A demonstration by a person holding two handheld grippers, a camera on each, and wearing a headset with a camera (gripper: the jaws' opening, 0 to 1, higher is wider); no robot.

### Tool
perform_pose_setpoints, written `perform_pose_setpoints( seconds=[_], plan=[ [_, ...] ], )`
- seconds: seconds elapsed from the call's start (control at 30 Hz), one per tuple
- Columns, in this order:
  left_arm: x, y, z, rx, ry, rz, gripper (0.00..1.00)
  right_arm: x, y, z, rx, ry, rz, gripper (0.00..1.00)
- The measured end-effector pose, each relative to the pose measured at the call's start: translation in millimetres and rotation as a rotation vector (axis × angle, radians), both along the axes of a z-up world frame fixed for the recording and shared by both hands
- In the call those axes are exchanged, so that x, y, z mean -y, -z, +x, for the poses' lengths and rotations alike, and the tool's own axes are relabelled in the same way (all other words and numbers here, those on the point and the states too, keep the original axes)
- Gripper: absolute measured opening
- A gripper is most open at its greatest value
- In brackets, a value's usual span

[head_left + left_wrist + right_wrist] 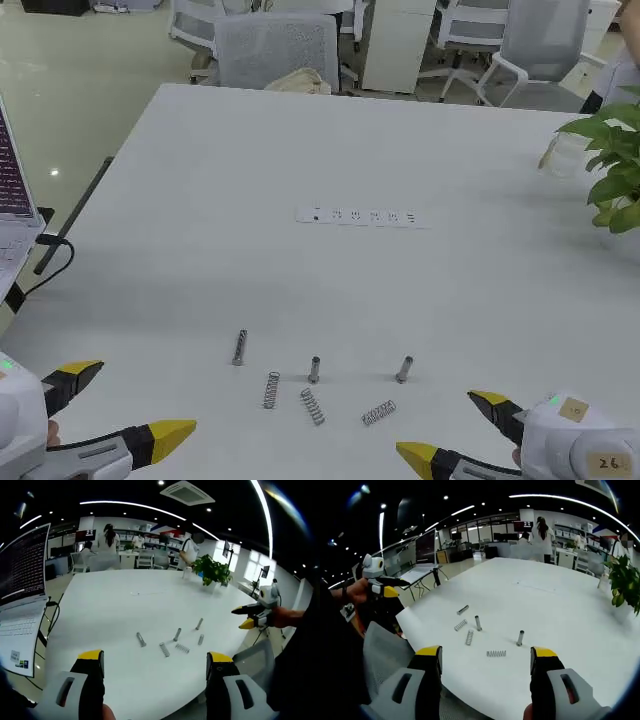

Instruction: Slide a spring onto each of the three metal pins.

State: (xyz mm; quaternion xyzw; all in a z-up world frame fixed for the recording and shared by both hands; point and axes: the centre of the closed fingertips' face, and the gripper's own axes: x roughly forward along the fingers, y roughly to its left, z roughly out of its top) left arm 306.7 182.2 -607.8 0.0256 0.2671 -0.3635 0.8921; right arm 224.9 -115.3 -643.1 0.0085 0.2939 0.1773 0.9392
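Left tool [147,396], lower left corner, gapes wide and empty. Right of it, low centre, lie left spring [271,390] and middle spring [313,406], long axes roughly up-frame, and right spring [379,412], slanted. Just above them, left pin [240,347] seems to lie down; middle pin [314,369] and right pin [404,369] stand upright. Right tool [434,421], lower right, is equally wide and empty, and looks nearest the right spring. White surface [400,150] carries a power strip [355,216] at centre; laptop [8,170] far left, chairs [280,50] along the top, plant [612,150] far right.
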Motion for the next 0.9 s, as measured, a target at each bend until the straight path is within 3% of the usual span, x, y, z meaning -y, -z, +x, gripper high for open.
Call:
perform_pose_setpoints(
  seconds=[0.9],
  plan=[
    [-2.6, -2.3, -0.2, 0.01, 0.003, -0.004, 0.82, -1.5, -3.3, 0.5, 0.003, -0.015, -0.009, 0.72]
  ],
)
